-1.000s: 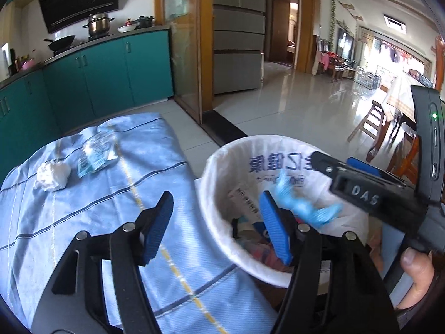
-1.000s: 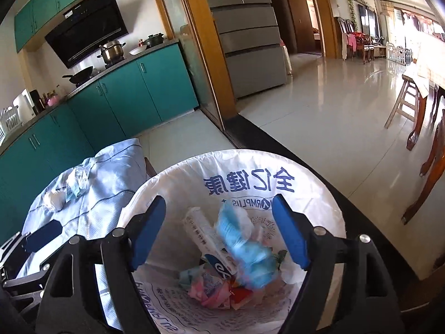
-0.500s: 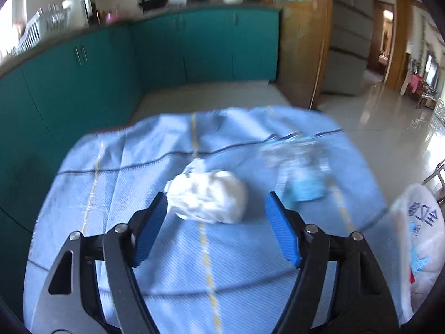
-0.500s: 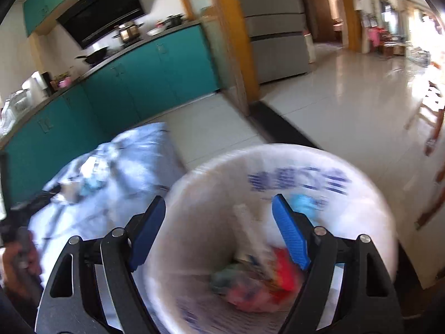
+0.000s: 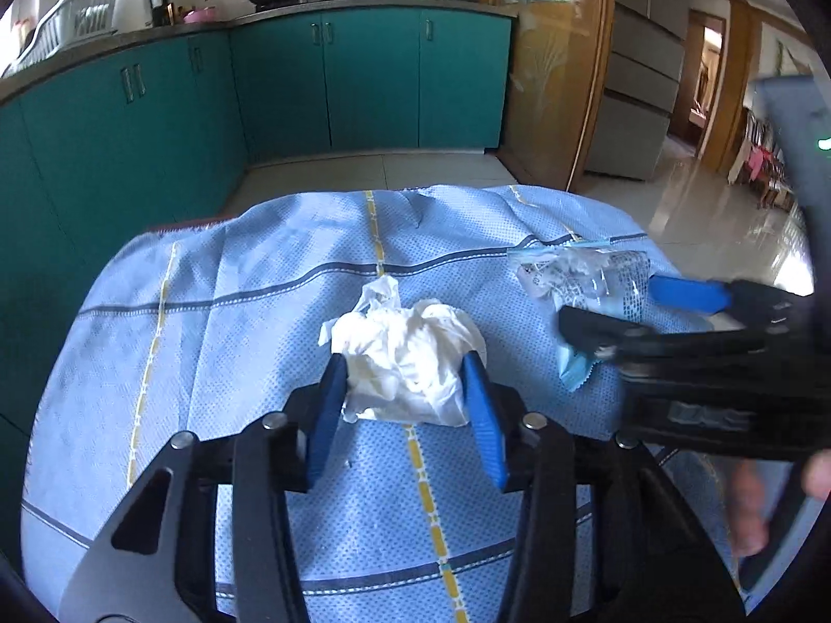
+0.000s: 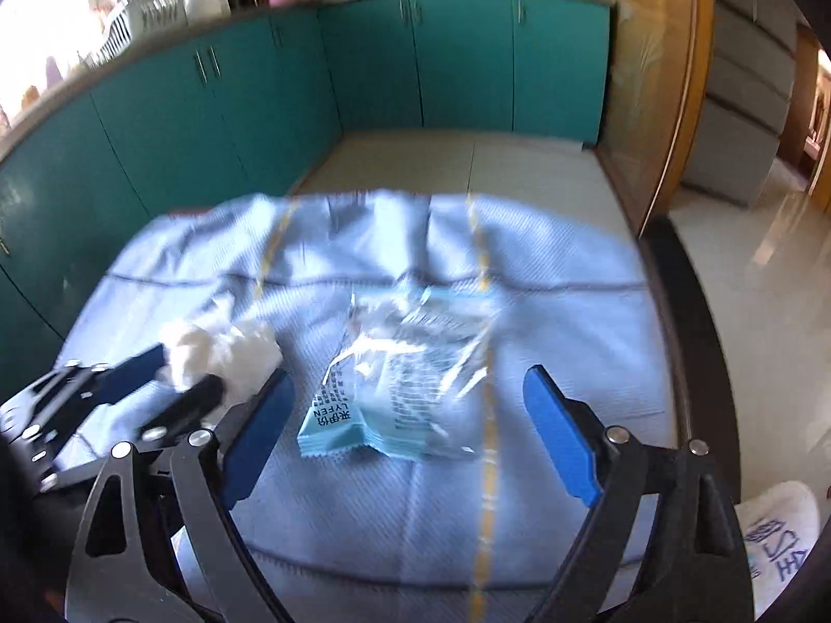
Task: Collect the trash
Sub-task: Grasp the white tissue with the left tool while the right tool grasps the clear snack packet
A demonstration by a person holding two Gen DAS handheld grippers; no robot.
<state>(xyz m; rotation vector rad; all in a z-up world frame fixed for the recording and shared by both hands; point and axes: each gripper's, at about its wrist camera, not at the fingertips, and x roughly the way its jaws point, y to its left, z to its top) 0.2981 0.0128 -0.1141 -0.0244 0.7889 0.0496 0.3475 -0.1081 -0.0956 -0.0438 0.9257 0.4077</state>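
Observation:
A crumpled white tissue [image 5: 405,358] lies on the blue tablecloth [image 5: 233,337]. My left gripper [image 5: 402,379] has its blue pads on both sides of the tissue, closing on it. A clear and light-blue plastic wrapper [image 6: 400,394] lies to the right of the tissue. My right gripper [image 6: 407,405] is open, with its pads on either side of the wrapper's near end. The tissue also shows in the right wrist view [image 6: 218,353], and the wrapper in the left wrist view [image 5: 587,280]. The white-lined trash bin [image 6: 779,540] shows at the lower right edge.
Teal kitchen cabinets [image 5: 311,88] run along the back and left, with a counter holding pots. A wooden door frame [image 5: 592,78] and a tiled floor lie to the right. The table's far edge drops to the floor.
Both grippers swung left from the trash bin to the table. The left one now closes around the tissue; the right one has come over the wrapper.

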